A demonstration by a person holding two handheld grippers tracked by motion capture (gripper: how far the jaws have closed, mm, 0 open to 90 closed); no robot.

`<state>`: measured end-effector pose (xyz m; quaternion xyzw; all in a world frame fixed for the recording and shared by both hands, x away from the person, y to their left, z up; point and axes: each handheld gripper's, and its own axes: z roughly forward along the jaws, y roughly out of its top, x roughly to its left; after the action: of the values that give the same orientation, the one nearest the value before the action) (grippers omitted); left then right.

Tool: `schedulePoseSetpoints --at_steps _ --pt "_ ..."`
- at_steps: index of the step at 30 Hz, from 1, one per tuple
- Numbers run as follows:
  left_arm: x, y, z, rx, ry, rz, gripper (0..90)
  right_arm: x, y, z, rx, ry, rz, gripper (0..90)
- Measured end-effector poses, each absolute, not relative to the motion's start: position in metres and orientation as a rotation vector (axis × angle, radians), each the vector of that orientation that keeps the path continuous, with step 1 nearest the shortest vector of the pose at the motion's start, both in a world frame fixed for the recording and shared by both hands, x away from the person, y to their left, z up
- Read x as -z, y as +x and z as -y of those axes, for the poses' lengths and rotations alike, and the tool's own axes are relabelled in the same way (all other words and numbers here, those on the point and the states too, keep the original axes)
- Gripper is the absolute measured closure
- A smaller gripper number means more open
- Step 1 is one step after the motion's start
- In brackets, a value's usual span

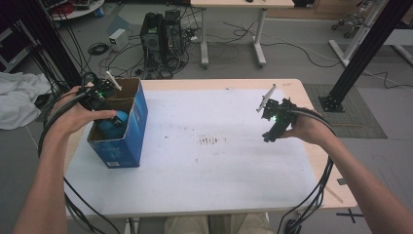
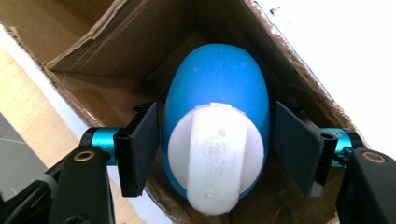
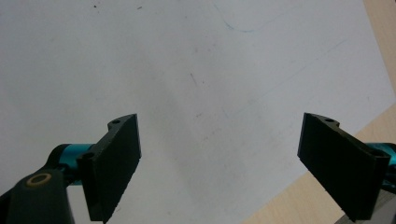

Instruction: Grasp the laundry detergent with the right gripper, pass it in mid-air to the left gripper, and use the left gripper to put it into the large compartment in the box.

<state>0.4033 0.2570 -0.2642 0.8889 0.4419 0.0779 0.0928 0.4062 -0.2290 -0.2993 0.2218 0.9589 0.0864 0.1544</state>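
Near the table's left edge stands an open blue cardboard box, flaps up, w/ a blue egg-shaped object inside; it lies on its side against the box floor, white knob end facing the left gripper, prob. so that end can be reached from above; left gripper dips into the box mouth from the rear-left corner side, hand wrapped round its body, cable trailing off the table's left edge; its jaws straddle the egg's wide part, narrowly apart; in the left gripper view the pads sit just beside the shell, left one about touching, right one w/ a thin gap, so I judge it bracketing rather than clamped, i.e. either about to close or just let go; can't tell which; right gripper hangs over the right side of the table's white sheet, well apart from the box, jaws spread wide, nothing between them, bare sheet below; prob. parked out of the way.
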Motion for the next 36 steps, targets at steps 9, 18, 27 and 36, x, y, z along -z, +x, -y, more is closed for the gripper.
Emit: schedulePoseSetpoints --at_steps 9,18,27,36 --pt "0.2692 0.4022 -0.2592 -0.204 2.634 -1.32 33.5 0.2994 0.4068 0.2284 -0.249 0.636 -2.746 12.5" --pt "0.2636 0.4033 -0.2569 -0.232 2.637 -1.311 28.5 0.2993 0.4062 0.2291 -0.249 0.635 -2.748 12.6" --pt "0.2673 0.4031 -0.2577 -0.217 2.636 -1.315 28.5 0.2993 0.4064 0.2283 -0.252 0.63 -2.748 12.5" --pt "0.2624 0.4032 -0.2568 -0.236 2.637 -1.311 28.5 0.2993 0.4064 0.2283 -0.252 0.63 -2.748 12.5"
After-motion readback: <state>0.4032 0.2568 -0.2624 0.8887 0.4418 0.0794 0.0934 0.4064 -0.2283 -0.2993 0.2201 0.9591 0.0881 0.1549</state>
